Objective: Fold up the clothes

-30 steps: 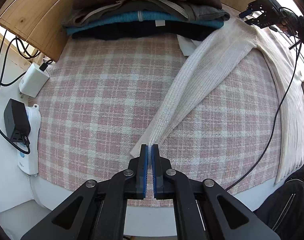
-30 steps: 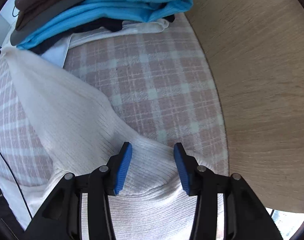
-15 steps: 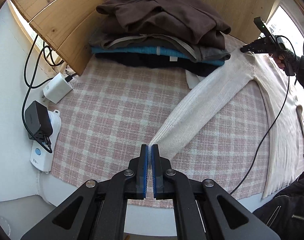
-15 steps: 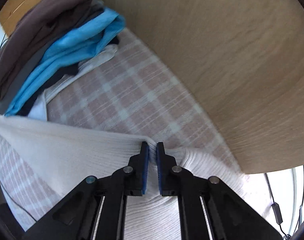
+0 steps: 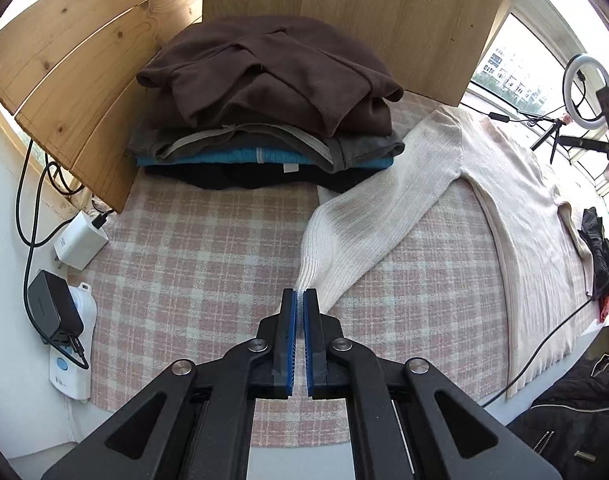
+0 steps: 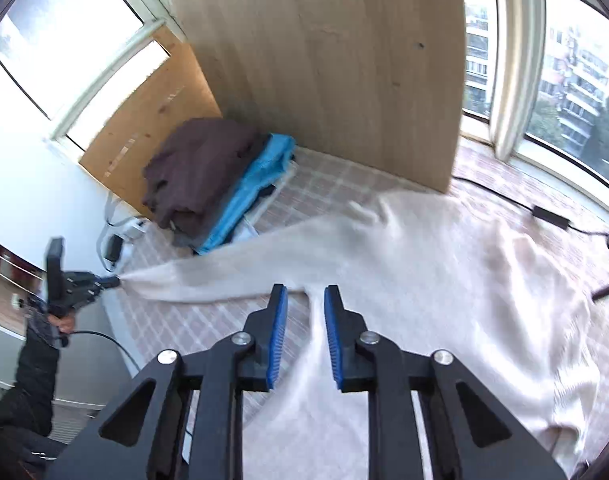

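Note:
A cream ribbed sweater (image 5: 516,208) lies flat on the pink plaid cloth (image 5: 192,264), its sleeve (image 5: 376,208) stretched out towards the left. My left gripper (image 5: 300,296) is shut on the sleeve's cuff, held just above the cloth. The right wrist view shows that left gripper (image 6: 108,280) in a hand, pulling the sleeve (image 6: 224,276) taut. My right gripper (image 6: 305,296) is open and raised above the sweater (image 6: 444,264) near the armpit, with nothing between its fingers.
A stack of folded clothes (image 5: 264,100), brown on top, sits against wooden boards (image 5: 344,8). A power strip with chargers (image 5: 68,320) lies at the left edge. A black cable (image 5: 544,352) crosses the sweater's hem. A black jacket (image 5: 576,420) is at the lower right.
My right gripper closed on the sweater's shoulder, then opened and lifted away. My left gripper stayed shut on the cuff and drew back, so the sleeve lies straighter.

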### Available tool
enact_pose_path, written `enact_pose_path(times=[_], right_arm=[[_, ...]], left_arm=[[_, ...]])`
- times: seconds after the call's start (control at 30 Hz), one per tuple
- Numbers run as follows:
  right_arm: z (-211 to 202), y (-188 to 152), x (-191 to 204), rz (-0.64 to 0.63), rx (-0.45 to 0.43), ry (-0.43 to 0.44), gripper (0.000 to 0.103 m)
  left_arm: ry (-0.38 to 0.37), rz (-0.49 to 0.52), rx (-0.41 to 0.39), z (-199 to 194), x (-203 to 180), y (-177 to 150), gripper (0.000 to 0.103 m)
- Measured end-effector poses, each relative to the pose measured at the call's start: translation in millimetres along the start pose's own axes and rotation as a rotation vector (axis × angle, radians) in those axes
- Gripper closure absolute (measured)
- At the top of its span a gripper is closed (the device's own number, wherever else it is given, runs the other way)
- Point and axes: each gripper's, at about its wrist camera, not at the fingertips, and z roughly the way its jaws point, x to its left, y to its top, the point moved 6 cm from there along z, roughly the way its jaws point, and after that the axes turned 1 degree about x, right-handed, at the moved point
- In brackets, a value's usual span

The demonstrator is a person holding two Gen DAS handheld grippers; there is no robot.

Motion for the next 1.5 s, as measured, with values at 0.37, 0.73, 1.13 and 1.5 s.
enact_pose_path(times=[0.37,0.73,1.13,1.5], right_arm=[[127,-63,46,-0.138,0.069,-0.232,0.098],[134,-36,31,-0.016,0.112,-0.184,0.097],[-76,-56,-42,0.288,-0.067,0.318,0.073],[-83,-97,-110,0.199,0.024,0.312,0.065]], left_arm=[[-0.034,0.097,-0.002,-17,-16,-5,0.1],[-0.074,0.106,-0.053,-30,-34,-3,0.1],[-0.034,0.204,-0.127,-63,-147,10,0.1],[-0.122,0.593,0.077,-20,-413,-87,0.1]])
